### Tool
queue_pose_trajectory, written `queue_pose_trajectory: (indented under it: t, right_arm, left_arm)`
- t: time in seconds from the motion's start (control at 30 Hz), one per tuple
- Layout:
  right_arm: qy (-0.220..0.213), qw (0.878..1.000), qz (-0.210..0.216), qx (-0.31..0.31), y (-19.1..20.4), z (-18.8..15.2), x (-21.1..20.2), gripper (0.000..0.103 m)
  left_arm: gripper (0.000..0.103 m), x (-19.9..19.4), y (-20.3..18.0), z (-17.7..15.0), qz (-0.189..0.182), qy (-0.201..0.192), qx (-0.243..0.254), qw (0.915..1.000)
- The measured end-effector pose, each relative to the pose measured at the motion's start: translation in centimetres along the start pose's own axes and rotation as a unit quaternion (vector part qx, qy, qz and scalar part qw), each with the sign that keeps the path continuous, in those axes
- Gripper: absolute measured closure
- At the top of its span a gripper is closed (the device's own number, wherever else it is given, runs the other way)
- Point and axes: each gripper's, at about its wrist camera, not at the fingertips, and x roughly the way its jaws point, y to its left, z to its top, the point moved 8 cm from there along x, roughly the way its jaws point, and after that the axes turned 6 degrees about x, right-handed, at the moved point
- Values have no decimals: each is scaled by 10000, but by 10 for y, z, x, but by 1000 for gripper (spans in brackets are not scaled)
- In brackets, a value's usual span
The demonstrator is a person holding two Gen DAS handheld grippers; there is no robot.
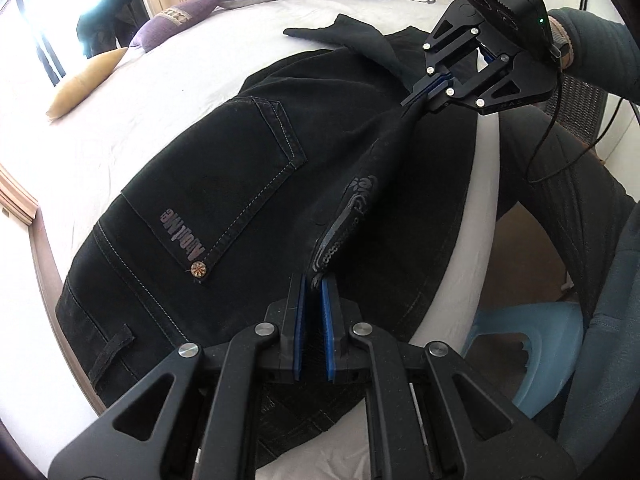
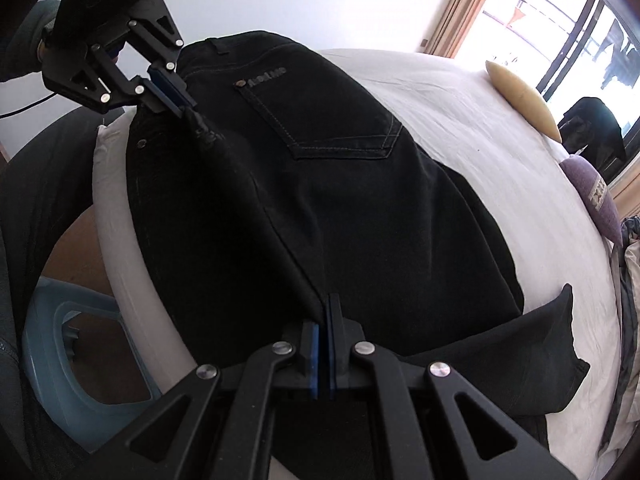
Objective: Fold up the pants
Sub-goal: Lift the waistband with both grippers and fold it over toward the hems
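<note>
- Holding a raised fold of the black denim pants (image 1: pixel 224 184), both claws are clamped fully closed on cloth.
- The left claw (image 1: pixel 313 280) pinches an edge bearing grey embroidery; the right claw (image 2: pixel 323 308) grips the same strip further along, and the fabric runs taut between the 2.
- The pants lie on the white-sheeted bed (image 1: pixel 132 92), seat side up, 1 stitched back pocket (image 1: pixel 240 168) with a printed logo showing, near the bed's near edge.
- Judging by the layers, a first fold looks under way: the lifted part is not yet laid down.
- A pant leg end (image 2: pixel 552 344) sticks out at the right, so smoothing and further folds appear left to do.
</note>
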Motion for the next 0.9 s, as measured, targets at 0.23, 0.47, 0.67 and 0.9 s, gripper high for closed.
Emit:
queue_pose_trajectory:
  t: [0.23, 0.47, 0.67, 0.9]
  right_arm:
    - [103, 9996, -221, -116, 18, -16, 2, 100]
    - [178, 9988, -401, -221, 26, -25, 1, 99]
    - [213, 9986, -426, -209, 24, -37, -1, 99]
    - [312, 9973, -543, -385, 35, -45, 1, 98]
  left_arm:
    - [96, 0, -10, -3, -144, 20, 327, 9994]
    - [96, 4, -25, -7, -226, 78, 376, 9990]
    - [96, 2, -31, -4, -292, 144, 500, 9982]
    - [96, 11, -35, -6, -319, 225, 530, 9978]
